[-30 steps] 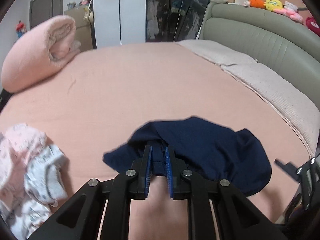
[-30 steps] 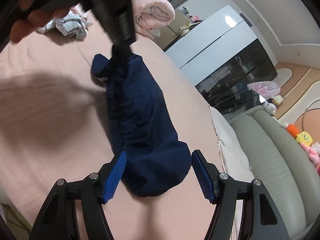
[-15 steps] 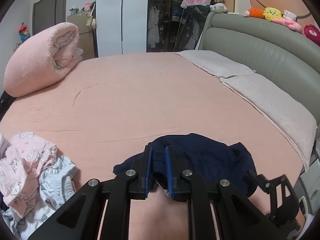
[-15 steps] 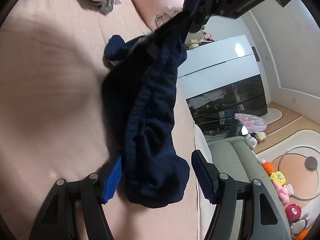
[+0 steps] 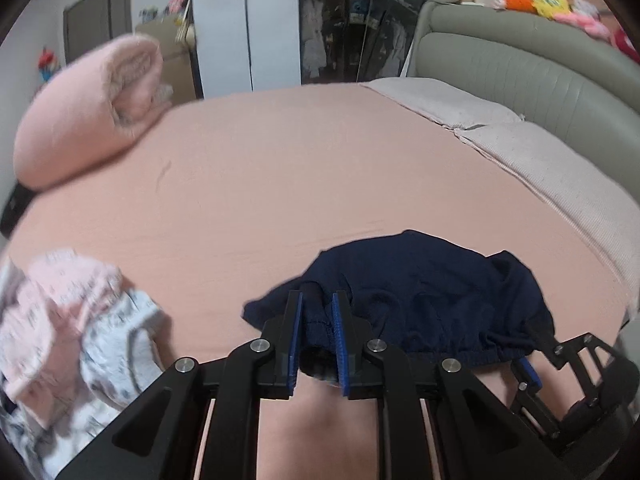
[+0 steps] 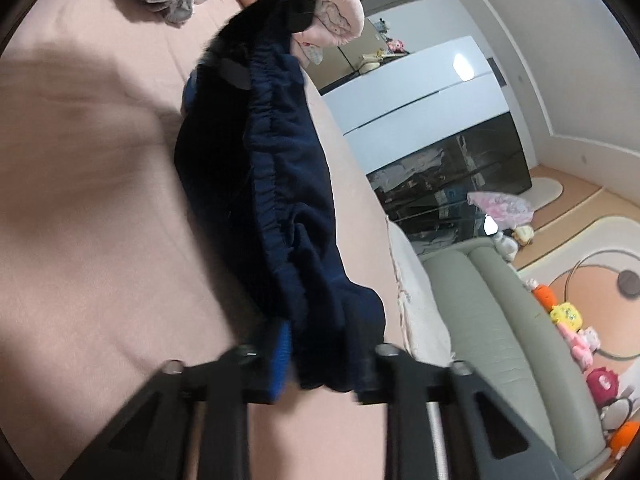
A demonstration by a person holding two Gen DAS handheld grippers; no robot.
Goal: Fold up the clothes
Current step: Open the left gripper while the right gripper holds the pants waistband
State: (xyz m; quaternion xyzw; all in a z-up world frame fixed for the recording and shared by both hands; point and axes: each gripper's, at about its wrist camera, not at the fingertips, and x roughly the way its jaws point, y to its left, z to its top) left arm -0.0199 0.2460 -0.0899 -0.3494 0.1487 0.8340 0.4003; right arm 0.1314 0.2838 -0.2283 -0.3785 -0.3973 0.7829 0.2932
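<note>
A pair of navy blue shorts point(image 5: 424, 296) with an elastic waistband hangs stretched between my two grippers above the pink bed sheet point(image 5: 280, 184). In the left wrist view my left gripper point(image 5: 317, 304) is shut on one end of the waistband. The right gripper point(image 5: 528, 368) shows at the lower right edge, gripping the other end. In the right wrist view the shorts point(image 6: 288, 184) run from my right gripper point(image 6: 324, 356), shut on the bunched cloth, up to the left gripper point(image 6: 298, 0) at the top. Cloth hides the right-hand pad.
A heap of pink and white printed clothes point(image 5: 60, 328) lies on the bed at the left. A rolled pink blanket point(image 5: 88, 112) sits at the far left, pale pillows point(image 5: 532, 148) and a grey headboard point(image 5: 520, 68) at the right. Wardrobes stand behind.
My right gripper's fingers have come together on the end of the shorts. The shorts have risen off the sheet and now stretch along the waistband between both grippers.
</note>
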